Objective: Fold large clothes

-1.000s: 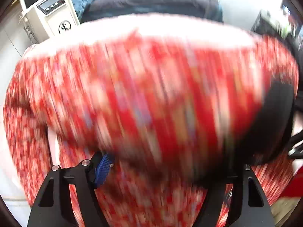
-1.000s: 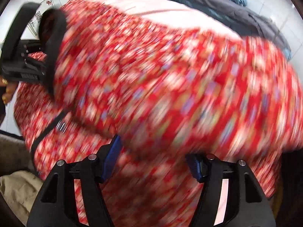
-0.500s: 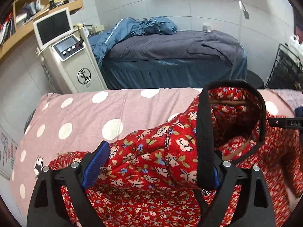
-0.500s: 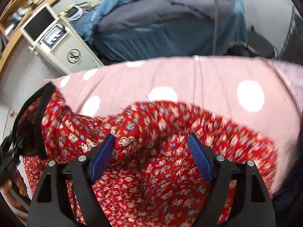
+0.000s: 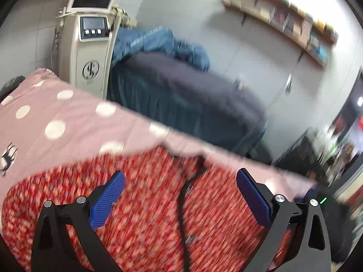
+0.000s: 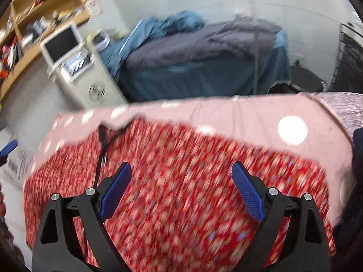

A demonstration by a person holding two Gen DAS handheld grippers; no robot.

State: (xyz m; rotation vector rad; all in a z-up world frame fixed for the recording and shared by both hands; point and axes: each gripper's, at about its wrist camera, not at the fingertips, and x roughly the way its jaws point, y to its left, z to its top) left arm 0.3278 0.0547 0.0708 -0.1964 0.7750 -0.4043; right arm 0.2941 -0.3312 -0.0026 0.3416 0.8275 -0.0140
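Observation:
A red floral garment (image 5: 147, 195) with black trim (image 5: 181, 204) lies spread on the pink polka-dot bed cover (image 5: 56, 117). It also shows in the right wrist view (image 6: 181, 192), with its black trim (image 6: 103, 145) at the far left. My left gripper (image 5: 180, 181) is open and empty above the garment, the trim running between its blue pads. My right gripper (image 6: 181, 174) is open and empty above the garment's middle. Both views are motion-blurred.
A beige machine with a screen (image 5: 90, 45) stands behind the bed, also in the right wrist view (image 6: 79, 68). A massage table with dark and blue covers (image 6: 204, 52) stands beyond. Wooden shelves (image 6: 34, 11) hang on the wall. A dark cloth (image 6: 356, 158) lies at the right edge.
Both grippers have let go of the garment and pulled back. The garment, lifted and folded over before, now lies flat on the bed cover. The jaws have opened wide.

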